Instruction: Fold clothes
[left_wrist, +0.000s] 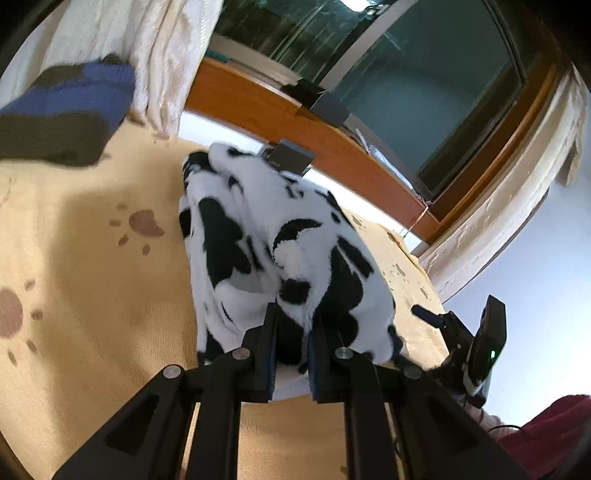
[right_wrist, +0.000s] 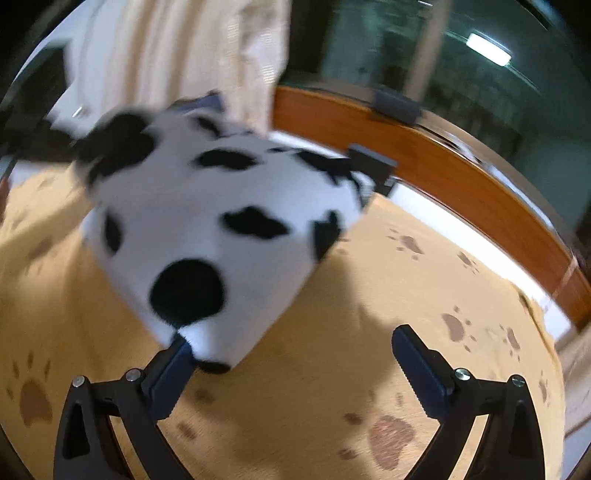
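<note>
Left gripper (left_wrist: 291, 354) clamped on cow-print fleece (left_wrist: 280, 240) hem at six o'clock; right gripper (right_wrist: 295, 369) gaping, holding nothing; pickup step, right must grab opposite corner next

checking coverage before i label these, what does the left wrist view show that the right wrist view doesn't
Only the left wrist view: the left gripper shut on the fluffy black-and-white cow-print garment, a folded blue and black knitted item at upper left, and a dark red sleeve at lower right.

Only the right wrist view: the right gripper open, the garment draped against its left finger.

Both: the garment, the tan paw-print blanket, cream curtain, orange wooden frame.
</note>
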